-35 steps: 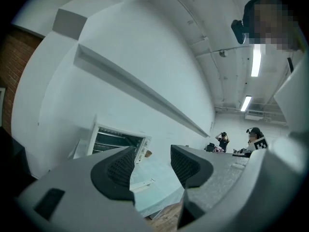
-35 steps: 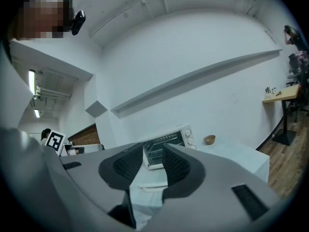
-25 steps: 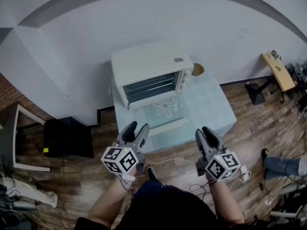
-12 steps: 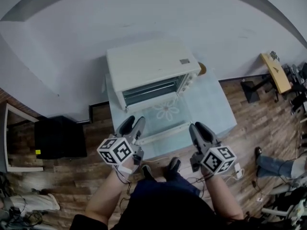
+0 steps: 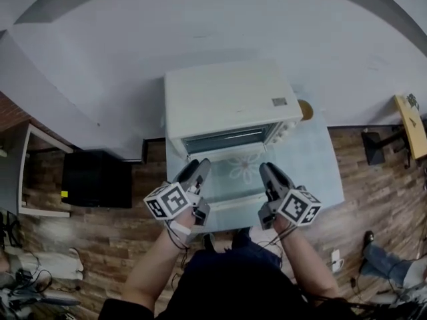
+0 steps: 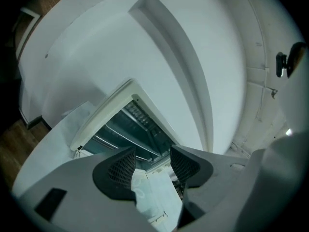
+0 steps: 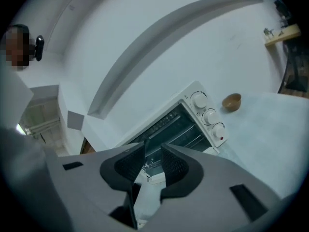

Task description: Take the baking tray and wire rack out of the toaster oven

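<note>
left gripper (image 6: 152, 164): jaws wide apart, nothing between the pads, held at the left edge of the dropped glass door (image 5: 235, 167). toaster oven (image 5: 230, 99) stands open at centre on the pale table (image 5: 320, 172). wire rack (image 7: 181, 129) lies inside the cavity; baking tray cannot be told apart in the dark interior. right gripper (image 7: 152, 166): jaws narrow, just been closing, nothing between them, at the door's right edge. brown bowl (image 5: 305, 109) sits on the table beside the oven's dials.
</note>
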The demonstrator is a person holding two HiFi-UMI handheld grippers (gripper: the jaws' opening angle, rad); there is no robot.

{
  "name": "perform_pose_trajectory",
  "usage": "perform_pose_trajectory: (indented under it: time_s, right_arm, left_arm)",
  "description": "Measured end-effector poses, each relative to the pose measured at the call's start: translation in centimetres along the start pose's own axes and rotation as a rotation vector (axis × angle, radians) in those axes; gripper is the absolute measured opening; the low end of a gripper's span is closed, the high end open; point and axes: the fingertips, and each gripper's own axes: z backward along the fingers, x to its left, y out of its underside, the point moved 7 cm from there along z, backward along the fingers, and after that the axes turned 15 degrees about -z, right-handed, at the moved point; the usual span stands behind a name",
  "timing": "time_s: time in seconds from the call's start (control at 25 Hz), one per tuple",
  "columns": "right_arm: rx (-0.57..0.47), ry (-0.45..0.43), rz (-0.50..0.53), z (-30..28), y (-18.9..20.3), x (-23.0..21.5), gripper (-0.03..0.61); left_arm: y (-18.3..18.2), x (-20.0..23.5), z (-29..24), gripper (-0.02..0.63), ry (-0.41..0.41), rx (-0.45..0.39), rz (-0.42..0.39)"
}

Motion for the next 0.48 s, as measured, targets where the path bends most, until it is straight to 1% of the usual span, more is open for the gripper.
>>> perform_pose_trajectory:
  time_s: [0.08, 0.16, 0.32, 0.48]
  right_arm:
    - [0.025, -0.048, -0.090, -2.6, -0.7, -1.4, 0.110]
    - [0.054, -0.062, -0.162, -4.8, -1.3, -3.2, 0.115]
    - [0.116, -0.051, -0.259, -8.6, -1.9, -6.1, 0.124]
    - [0.140, 0.000, -0.406, -11.5, -2.1, -8.3, 0.134]
  left_arm:
    - [0.1, 0.7, -1.8, 0.219, -0.033, -0.018, 0.044]
    - [0.4, 1.4, -3.5, 0.219, -0.070, -0.040, 0.089]
    - [1.2, 3.0, -6.3, 0.219, -0.156, -0.080, 0.170]
    - [1.3, 4.3, -8.7, 0.219, -0.205, -0.143, 0.240]
